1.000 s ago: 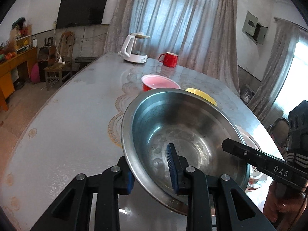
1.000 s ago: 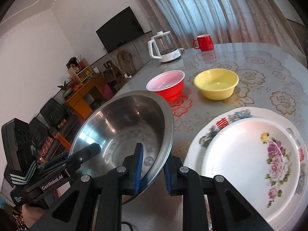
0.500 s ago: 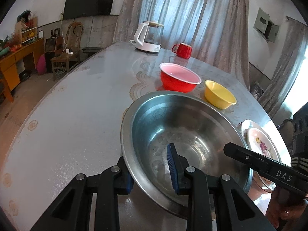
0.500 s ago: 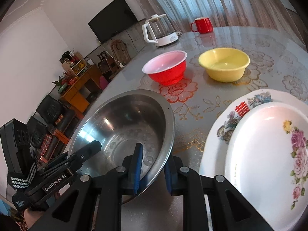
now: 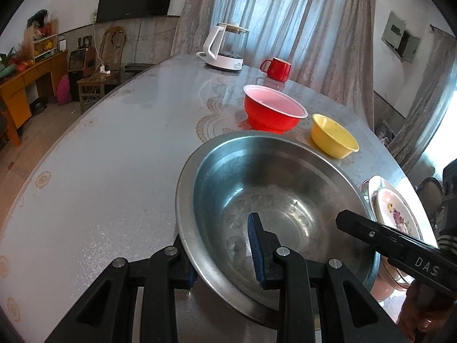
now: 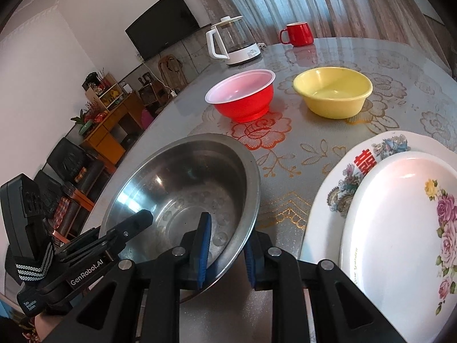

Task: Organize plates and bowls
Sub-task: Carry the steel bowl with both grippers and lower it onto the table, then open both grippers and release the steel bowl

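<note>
Scene: A steel bowl (image 5: pixel 274 208) is held over the near part of a glass-covered, floral-patterned worktop (image 5: pixel 114 157), gripped from two sides at once.

Left gripper (image 5: pixel 222 254): The jaws are closed on the bowl's near rim, one blue pad inside the basin and one outside under the lip.

Right gripper (image 6: pixel 225 245): The jaws are likewise clamped across the rim on the opposite side, one pad inside, one outside; the wall of the bowl is pinched between them.

Steel bowl: It is seen tilted in both views and appears to be carried rather than resting flat, though contact with the worktop beneath it cannot be told.

Other bowls: A red bowl (image 6: pixel 242 100) with a pale inside and a yellow bowl (image 6: pixel 332 91) are set side by side further along the worktop, apart from each other and from the steel bowl.

Plates: Two flowered plates (image 6: pixel 400 223) are stacked to the right of the steel bowl, the smaller on the larger.

Background: A white kettle (image 6: pixel 235 43) and a red mug (image 6: pixel 298 34) are left at the far edge.

Step in hand: The largest bowl is judged to be in transit, being positioned as the base of a bowl stack.

Next move: The steel bowl needs to be levelled and set down flat clear of the plates, both sets of jaws released, and the red and yellow bowls then nested into it. An uneven release could let it tip.
</note>
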Tool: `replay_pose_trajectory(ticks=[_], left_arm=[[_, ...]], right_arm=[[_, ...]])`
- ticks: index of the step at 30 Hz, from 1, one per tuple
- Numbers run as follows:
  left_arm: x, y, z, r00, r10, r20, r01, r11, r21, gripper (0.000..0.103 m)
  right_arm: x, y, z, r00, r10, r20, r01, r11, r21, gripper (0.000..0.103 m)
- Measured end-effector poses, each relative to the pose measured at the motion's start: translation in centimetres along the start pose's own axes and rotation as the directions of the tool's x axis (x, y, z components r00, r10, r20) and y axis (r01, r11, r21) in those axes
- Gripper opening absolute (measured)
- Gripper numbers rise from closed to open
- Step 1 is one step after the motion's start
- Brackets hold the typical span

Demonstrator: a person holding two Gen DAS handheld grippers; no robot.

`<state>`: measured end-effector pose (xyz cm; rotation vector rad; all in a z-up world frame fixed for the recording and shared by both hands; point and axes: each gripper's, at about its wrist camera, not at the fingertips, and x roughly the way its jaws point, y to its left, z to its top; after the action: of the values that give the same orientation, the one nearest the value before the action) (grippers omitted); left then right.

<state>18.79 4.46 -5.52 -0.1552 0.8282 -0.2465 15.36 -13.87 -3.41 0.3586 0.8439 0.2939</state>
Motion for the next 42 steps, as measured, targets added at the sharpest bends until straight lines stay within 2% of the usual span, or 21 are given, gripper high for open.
replay_pose_trajectory(ticks=[10,17,24,35,42], left_arm=[[0.2,-0.5,-0.3,1.0,0.015,-0.006,-0.015,1.0,0.023,0.029],[-0.3,-0.6,-0.6,1.0,0.019,-0.016,-0.019,1.0,0.015,0.03],[-0.7,-1.2,-1.1,0.999,0.027,-0.025,-0.027,1.0,0.011,0.041],[-1.7,-1.8,-1.3,0.999,0.031,-0.018,-0.031,0.999,0.009,0.048],[-2.9,-2.5,-1.2,0.999,0.04,0.007,-0.04,0.999,0.025,0.06]], right_arm=[[-0.6,1.6,-0.6,0.991,-0.13,-0.016,0.128,0.988,-0.082,0.027],[-1.2,1.3,-0.9,0.993,-0.12,-0.015,0.119,0.991,-0.063,0.028],[-1.5,1.5,-1.1,0.993,-0.12,-0.019,0.118,0.991,-0.066,0.028],[-2.3,1.5,-1.4,0.993,-0.118,-0.015,0.117,0.991,-0.061,0.028],[-3.2,1.3,-1.5,0.994,-0.107,-0.008,0.107,0.993,-0.046,0.028]])
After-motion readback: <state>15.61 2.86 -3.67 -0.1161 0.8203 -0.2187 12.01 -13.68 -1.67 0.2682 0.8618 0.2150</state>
